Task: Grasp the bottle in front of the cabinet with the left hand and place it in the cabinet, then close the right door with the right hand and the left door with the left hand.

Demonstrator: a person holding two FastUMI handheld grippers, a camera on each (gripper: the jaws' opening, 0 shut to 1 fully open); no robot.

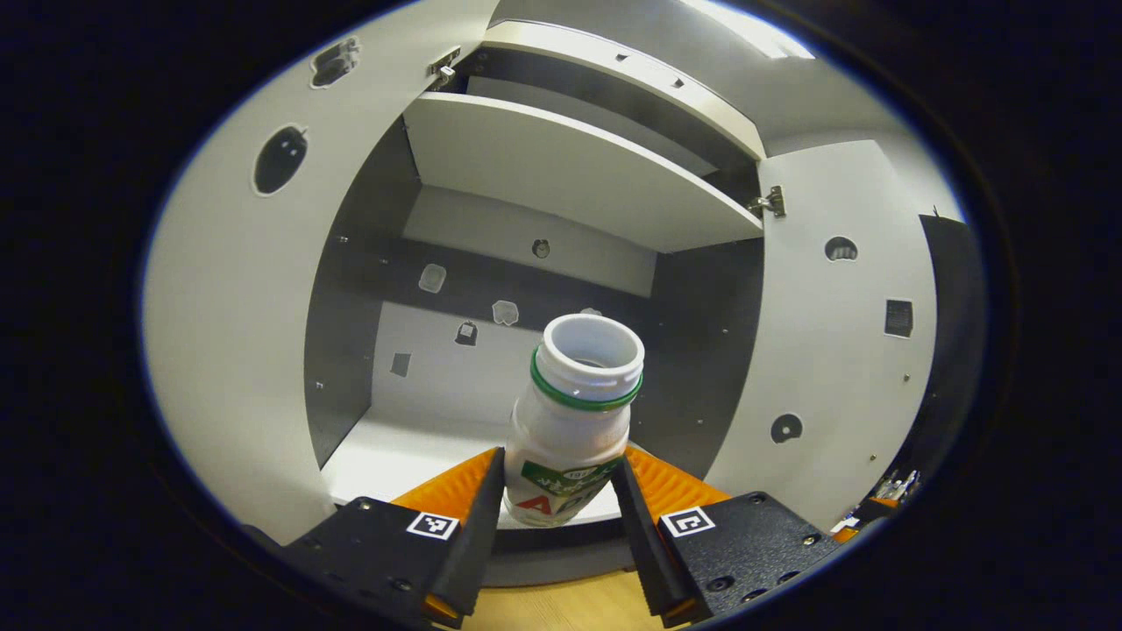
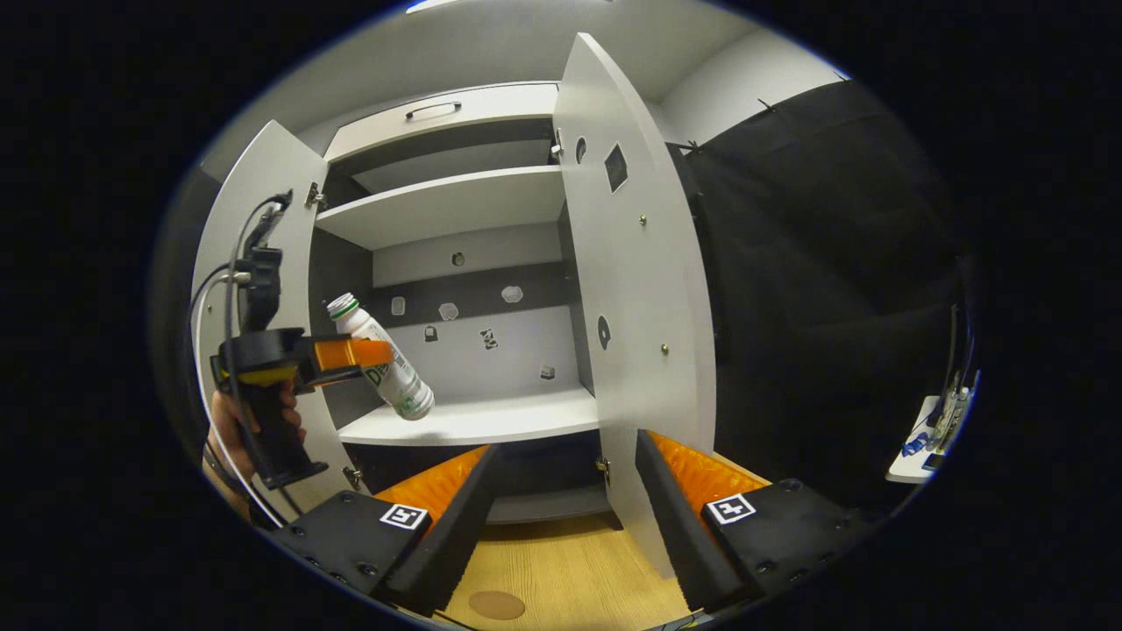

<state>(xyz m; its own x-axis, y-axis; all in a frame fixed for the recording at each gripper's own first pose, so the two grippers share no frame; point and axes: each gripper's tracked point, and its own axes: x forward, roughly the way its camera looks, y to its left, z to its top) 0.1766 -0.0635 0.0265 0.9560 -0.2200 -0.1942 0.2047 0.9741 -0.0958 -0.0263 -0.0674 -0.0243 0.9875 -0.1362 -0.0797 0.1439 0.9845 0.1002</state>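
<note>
So the left gripper is clamped on the lower body of the small white plastic bottle with a green neck ring. No cap; its open mouth tilts up and back toward the open white cabinet, held just above the lower shelf's front edge. Right gripper hangs spread apart near the right door, gripping nothing.
</note>
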